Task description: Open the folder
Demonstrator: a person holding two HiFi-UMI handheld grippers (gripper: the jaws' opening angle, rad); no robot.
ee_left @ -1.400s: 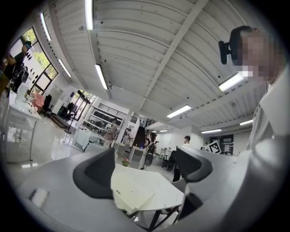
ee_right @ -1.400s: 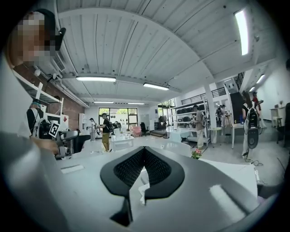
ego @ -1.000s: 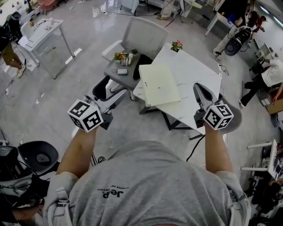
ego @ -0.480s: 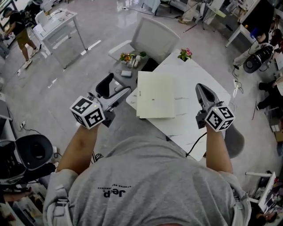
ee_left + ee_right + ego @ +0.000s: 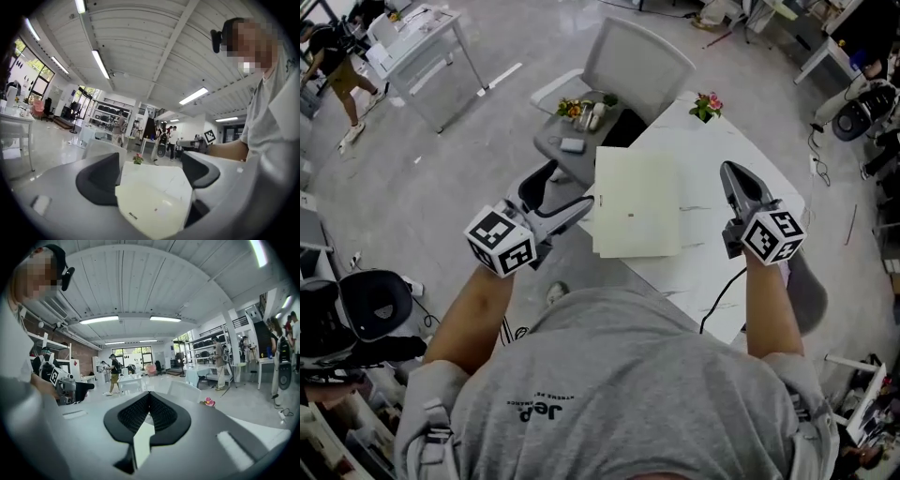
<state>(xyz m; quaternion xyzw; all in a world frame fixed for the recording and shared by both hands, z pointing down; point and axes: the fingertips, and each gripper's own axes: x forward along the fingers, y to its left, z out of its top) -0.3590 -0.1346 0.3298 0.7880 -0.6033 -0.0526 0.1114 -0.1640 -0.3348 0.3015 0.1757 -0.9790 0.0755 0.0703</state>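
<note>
The folder, pale cream and shut flat, lies on the white marble counter ahead of both tools and between them. Its near left corner juts past the counter's edge. Its long axis runs away from the person, roughly the way each tool points, so one long edge faces each tool.

The left tool is the nearer one. Its tips stand just beside the folder's left long edge, about halfway along, without touching it. In the left gripper view its jaws stand wide apart with nothing between them. The folder shows through the gap only as something farther on and lower, with a pot of pink flowers at the counter's far end.

The right tool hovers off the folder's right long edge, with a strip of bare counter between. In the right gripper view its jaws are pressed together, tips meeting, gripping nothing.

A dark mark sits at the middle of the cover. The cover looks alike along both long edges, so I cannot tell which is the spine and which lifts.

By my reading the opening has not begun. If the free edge is on the left, the gaping left tool is best placed to catch it. The closed right tool could press down to stop the folder sliding off the overhang.
</note>
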